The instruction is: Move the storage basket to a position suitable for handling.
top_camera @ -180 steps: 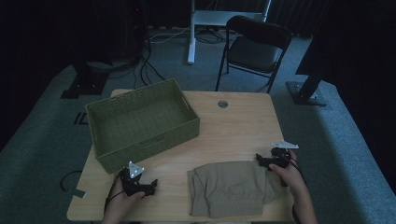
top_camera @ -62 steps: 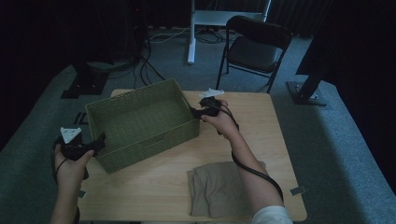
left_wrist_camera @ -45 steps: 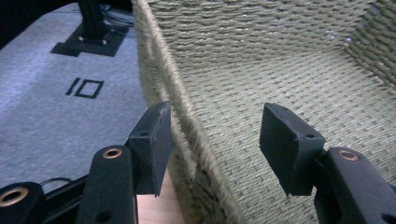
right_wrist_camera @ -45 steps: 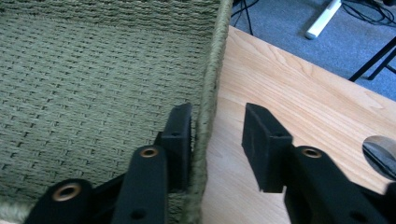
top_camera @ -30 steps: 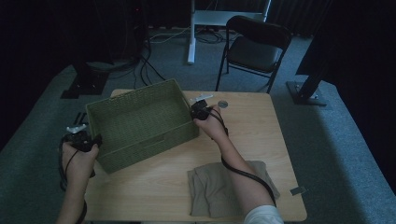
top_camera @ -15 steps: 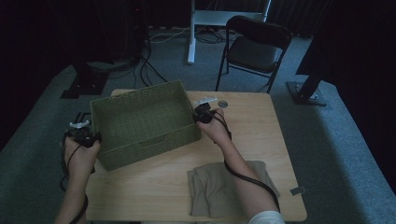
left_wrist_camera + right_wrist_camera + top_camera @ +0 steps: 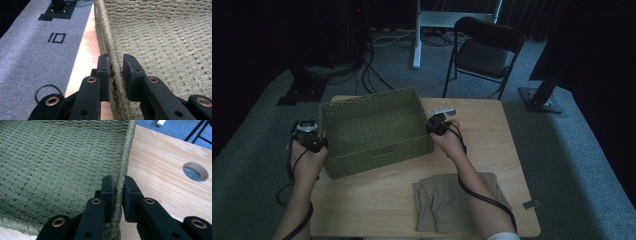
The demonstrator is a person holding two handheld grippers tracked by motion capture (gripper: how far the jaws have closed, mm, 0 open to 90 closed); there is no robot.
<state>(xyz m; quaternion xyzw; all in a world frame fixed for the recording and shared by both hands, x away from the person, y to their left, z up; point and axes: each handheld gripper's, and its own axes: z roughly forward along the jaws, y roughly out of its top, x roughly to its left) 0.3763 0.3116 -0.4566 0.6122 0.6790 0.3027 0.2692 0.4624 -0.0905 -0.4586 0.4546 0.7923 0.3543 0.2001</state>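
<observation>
basket: sitting on the table, toward its 10 o'clock corner, empty inside.
left gripper: jaws have just been closing on the basket's 9 o'clock rim; the outer pad is pressing the wall, the inner one looks barely off it.
right gripper: clamping the 3 o'clock rim, wall pinched between both pads.
handling: woven, probably light, and the walls are likely flexing under a pinch, so a grip at two opposite rims is keeping it level.
cloth: lying folded at 5 o'clock, apart from the basket.
</observation>
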